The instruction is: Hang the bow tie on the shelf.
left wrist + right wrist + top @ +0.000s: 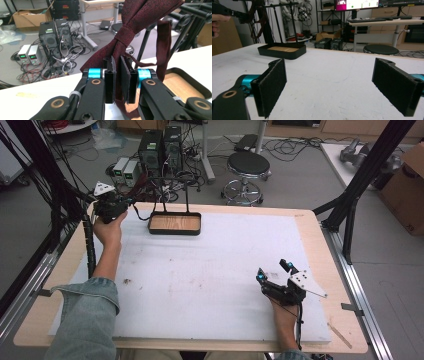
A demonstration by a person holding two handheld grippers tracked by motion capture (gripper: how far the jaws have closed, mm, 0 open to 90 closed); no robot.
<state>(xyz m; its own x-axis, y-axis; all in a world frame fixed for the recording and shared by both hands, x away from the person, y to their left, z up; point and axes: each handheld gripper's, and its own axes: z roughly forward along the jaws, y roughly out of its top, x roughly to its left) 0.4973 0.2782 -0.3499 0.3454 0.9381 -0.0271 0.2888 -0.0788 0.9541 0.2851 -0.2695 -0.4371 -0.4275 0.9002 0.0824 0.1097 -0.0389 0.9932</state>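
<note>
A dark red necktie [128, 35] with a knot hangs in front of my left gripper [117, 60], whose jaws are shut on the cloth just below the knot. The tie's narrow tail [163, 50] drops toward a black tray with a wooden floor [180, 85]. In the high view my left gripper [110, 205] is raised at the table's far left corner, beside the tray [175, 223] and its thin black rack [170, 181]. My right gripper [274, 270] rests near the front right of the white mat, open, with nothing between its pads [274, 85].
A white mat [210, 270] covers most of the wooden table [320, 250]. Beyond the far edge stand a black stool [248, 165], computer towers [160, 147] and tangled cables. A black frame post [365, 175] rises at the right.
</note>
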